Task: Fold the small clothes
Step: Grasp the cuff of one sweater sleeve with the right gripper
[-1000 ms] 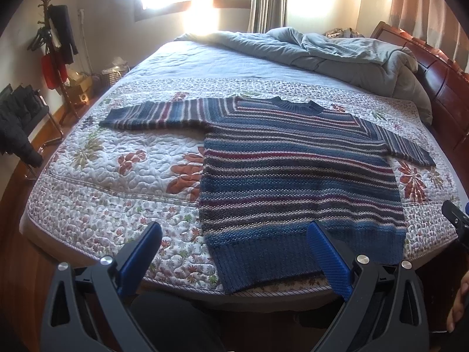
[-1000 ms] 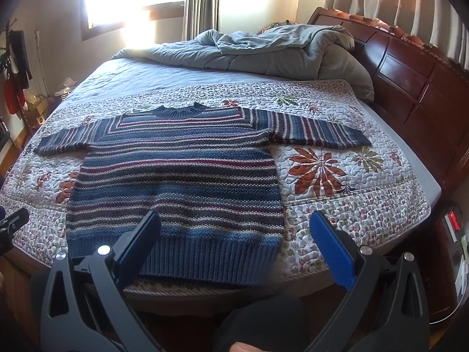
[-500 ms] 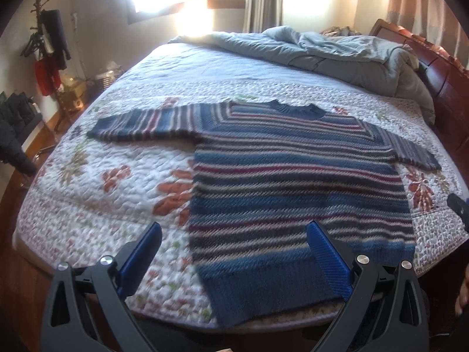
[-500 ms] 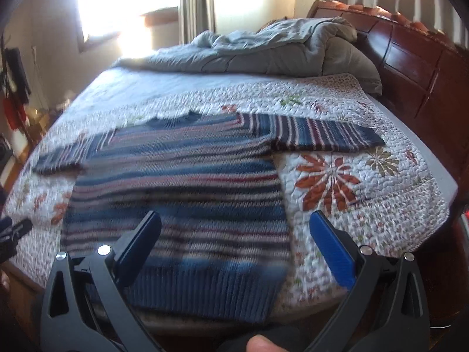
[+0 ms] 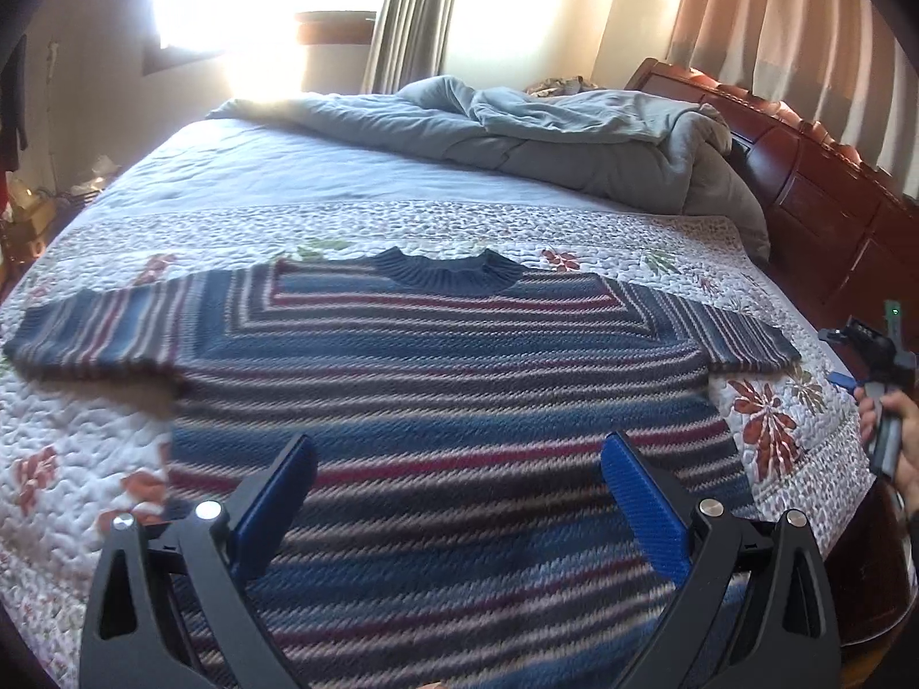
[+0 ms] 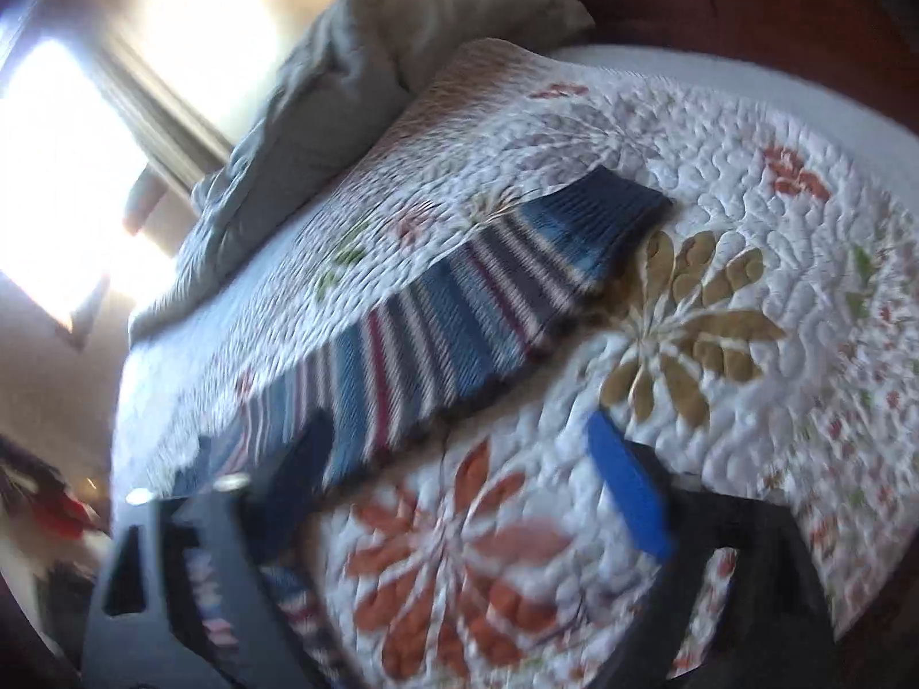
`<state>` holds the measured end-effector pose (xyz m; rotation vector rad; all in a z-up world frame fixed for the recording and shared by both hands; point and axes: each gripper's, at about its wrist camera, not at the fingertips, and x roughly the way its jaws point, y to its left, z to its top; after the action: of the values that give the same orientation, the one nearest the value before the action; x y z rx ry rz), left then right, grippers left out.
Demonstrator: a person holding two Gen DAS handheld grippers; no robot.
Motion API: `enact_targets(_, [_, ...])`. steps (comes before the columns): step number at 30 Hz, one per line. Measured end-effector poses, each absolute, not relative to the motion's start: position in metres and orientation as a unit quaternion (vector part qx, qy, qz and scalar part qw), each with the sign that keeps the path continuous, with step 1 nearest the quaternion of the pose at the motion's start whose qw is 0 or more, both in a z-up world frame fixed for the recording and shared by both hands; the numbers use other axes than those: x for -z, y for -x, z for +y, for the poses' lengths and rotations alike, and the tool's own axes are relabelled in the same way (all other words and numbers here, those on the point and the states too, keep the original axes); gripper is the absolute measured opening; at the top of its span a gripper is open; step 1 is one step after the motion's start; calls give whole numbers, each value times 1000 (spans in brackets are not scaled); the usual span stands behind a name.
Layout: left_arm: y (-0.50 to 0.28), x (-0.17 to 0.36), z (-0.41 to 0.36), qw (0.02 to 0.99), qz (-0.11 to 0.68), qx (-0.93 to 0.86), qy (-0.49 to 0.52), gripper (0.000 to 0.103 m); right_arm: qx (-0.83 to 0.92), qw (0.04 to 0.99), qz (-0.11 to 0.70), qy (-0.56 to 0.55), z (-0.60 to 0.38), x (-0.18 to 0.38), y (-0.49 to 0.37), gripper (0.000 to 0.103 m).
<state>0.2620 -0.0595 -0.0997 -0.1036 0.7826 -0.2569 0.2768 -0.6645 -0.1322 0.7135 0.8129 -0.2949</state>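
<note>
Left wrist view: the left hand-held gripper (image 5: pixel 456 494) hangs over the lower body of the sweater (image 5: pixel 436 402), blue pads spread wide apart, nothing between them. The sweater lies flat on the quilt (image 5: pixel 86 430), collar toward the far side, both sleeves stretched out to the sides. A grey duvet (image 5: pixel 545 138) is bunched at the far end of the bed, against the wooden headboard (image 5: pixel 815 184). Curtains (image 5: pixel 408 17) hang by the bright window behind. At the right edge, off the sweater's right cuff, the right hand-held gripper (image 5: pixel 879 362) shows small and side-on, a hand (image 5: pixel 902 430) wrapped round its handle.

Right wrist view: tilted and badly blurred. The right hand-held gripper (image 6: pixel 459 476) has its pads well apart, empty. It sits low over the quilt (image 6: pixel 775 229), above a red flower print (image 6: pixel 459 562). The sweater's sleeve (image 6: pixel 459 310) runs diagonally just ahead; the left pad looks to be at its near edge, though the blur hides whether it touches. A tan flower print (image 6: pixel 689 327) lies just beside the cuff. The duvet (image 6: pixel 344 69) sits up top.
</note>
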Motion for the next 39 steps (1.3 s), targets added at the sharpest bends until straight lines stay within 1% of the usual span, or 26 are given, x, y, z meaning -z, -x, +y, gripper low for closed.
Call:
enact_targets(1, [-267, 105, -62, 914, 382, 126, 51, 99, 131, 837, 386, -365, -684, 141, -285, 53])
enact_targets(2, [-272, 110, -65, 914, 383, 127, 51, 99, 127, 825, 385, -394, -701, 150, -292, 47])
enact_targets(3, [-278, 115, -68, 913, 385, 127, 50, 99, 126, 811, 380, -427, -719, 162, -298, 45])
enact_targets(5, [-285, 123, -74, 913, 385, 127, 47, 99, 128, 796, 377, -455, -741, 176, -306, 45])
enact_targets(7, [-288, 130, -76, 913, 385, 127, 45, 99, 138, 789, 363, -476, -760, 188, -310, 42])
enact_targets(12, [-297, 148, -85, 908, 397, 127, 39, 99, 174, 760, 355, -515, -792, 216, -308, 42])
enact_targets(14, [-298, 152, -87, 907, 399, 129, 35, 99, 175, 759, 354, -518, -798, 222, -310, 40])
enact_targets(20, [-301, 153, -88, 908, 398, 129, 30, 99, 176, 770, 354, -500, -801, 224, -332, 44])
enact_targets(21, [-304, 152, -88, 907, 400, 127, 33, 99, 176, 771, 358, -496, -800, 223, -339, 41])
enact_targets(22, [-306, 151, -87, 906, 401, 129, 39, 99, 174, 772, 363, -492, -798, 221, -343, 29])
enact_targets(24, [-312, 150, -84, 903, 405, 132, 52, 99, 173, 779, 368, -478, -792, 214, -350, 15])
enact_targets(25, [-314, 149, -82, 903, 405, 130, 57, 99, 170, 784, 366, -472, -787, 209, -352, 13])
enact_targets(28, [-320, 150, -75, 903, 405, 120, 71, 99, 154, 809, 364, -436, -763, 181, -361, 10])
enact_targets(33, [-324, 150, -55, 903, 399, 112, 109, 99, 115, 862, 358, -340, -688, 114, -380, 10])
enact_targets(39, [-320, 152, -34, 911, 386, 103, 108, 99, 78, 902, 349, -243, -589, 49, -405, 10])
